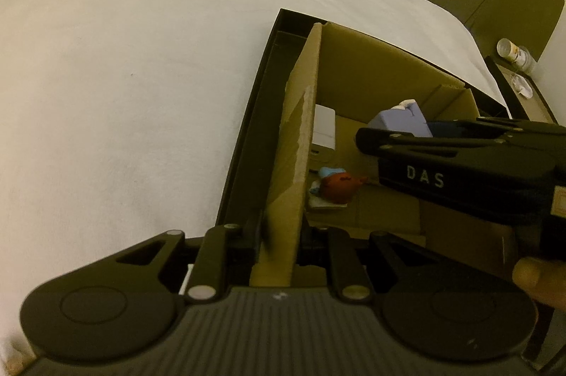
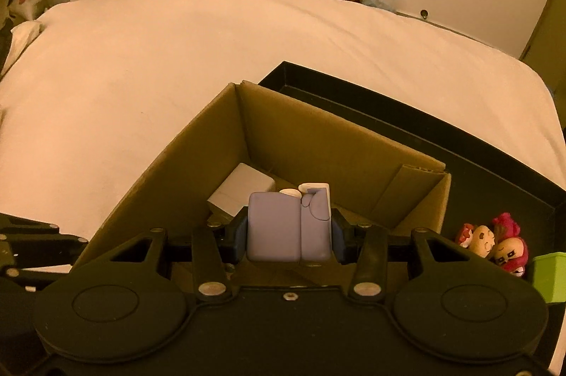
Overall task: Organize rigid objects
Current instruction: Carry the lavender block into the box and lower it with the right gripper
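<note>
White-sheeted bed [image 2: 177, 64] carrying cardboard box [image 2: 318, 142]: my left gripper [image 1: 279, 248] jaws are pinching its wall, my right gripper [image 2: 288, 234] jaws are pinching the purple block [image 2: 272, 227] above it; next, lowering and releasing.

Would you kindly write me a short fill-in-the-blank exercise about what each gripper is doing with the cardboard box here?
1. The left gripper is clamped on the ____ of the cardboard box.
2. The right gripper holds a ____-coloured block above the box.
3. The box sits in a black ____ on the bed.
4. Inside the box lies a white ____-shaped item.

Missing words: wall; purple; tray; box
</note>
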Demonstrator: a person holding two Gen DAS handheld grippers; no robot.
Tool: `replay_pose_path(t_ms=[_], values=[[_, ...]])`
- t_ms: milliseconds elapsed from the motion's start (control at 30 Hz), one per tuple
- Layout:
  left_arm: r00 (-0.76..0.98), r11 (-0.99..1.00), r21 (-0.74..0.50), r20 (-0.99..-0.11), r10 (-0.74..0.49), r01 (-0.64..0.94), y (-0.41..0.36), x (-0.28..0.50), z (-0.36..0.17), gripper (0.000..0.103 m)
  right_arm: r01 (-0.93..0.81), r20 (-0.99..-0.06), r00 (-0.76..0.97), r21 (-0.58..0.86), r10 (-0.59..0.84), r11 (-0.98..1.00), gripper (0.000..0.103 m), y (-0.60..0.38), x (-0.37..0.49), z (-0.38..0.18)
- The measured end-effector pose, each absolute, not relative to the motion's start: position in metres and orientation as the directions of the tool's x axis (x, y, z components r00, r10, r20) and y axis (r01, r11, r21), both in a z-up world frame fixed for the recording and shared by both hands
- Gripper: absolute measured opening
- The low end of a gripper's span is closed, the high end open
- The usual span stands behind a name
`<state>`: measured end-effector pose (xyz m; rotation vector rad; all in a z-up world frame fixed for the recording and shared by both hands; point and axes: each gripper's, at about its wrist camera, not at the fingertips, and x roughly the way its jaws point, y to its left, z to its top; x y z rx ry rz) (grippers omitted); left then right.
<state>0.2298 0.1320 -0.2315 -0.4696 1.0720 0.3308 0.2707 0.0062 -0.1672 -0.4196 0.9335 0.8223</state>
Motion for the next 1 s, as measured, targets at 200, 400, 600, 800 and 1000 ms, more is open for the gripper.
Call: replay_pose_path(t_ms=[200, 400, 600, 800, 1000], values=[[0.446, 0.856, -0.203, -0.894, 0.035, -0.475, 0.131, 0.228, -0.232, 0.016, -0.766, -0.830, 0.335, 0.036, 0.447, 0.641, 0.045, 0.005, 0.271, -0.167], [0.448, 0.861, -0.196, -0.893, 0.040, -0.469, 0.130, 0.228, -0.228, 0.016, -0.760, -0.804, 0.356, 0.047, 0.476, 0.648, 0.045, -0.010, 0.273, -0.151], [0.435, 0.870, -0.174, -0.899, 0.050, -0.461, 0.130, 0.231, -0.223, 0.016, -0.734, -0.765, 0.385, 0.086, 0.516, 0.674, 0.045, -0.044, 0.274, -0.127], [0.417, 0.880, -0.153, -0.907, 0.055, -0.449, 0.125, 0.237, -0.223, 0.016, -0.706, -0.736, 0.429, 0.088, 0.524, 0.703, 0.045, -0.077, 0.279, -0.113], [0.399, 0.886, -0.133, -0.915, 0.062, -0.443, 0.124, 0.244, -0.226, 0.016, -0.667, -0.734, 0.467, 0.073, 0.493, 0.741, 0.046, -0.109, 0.290, -0.115]])
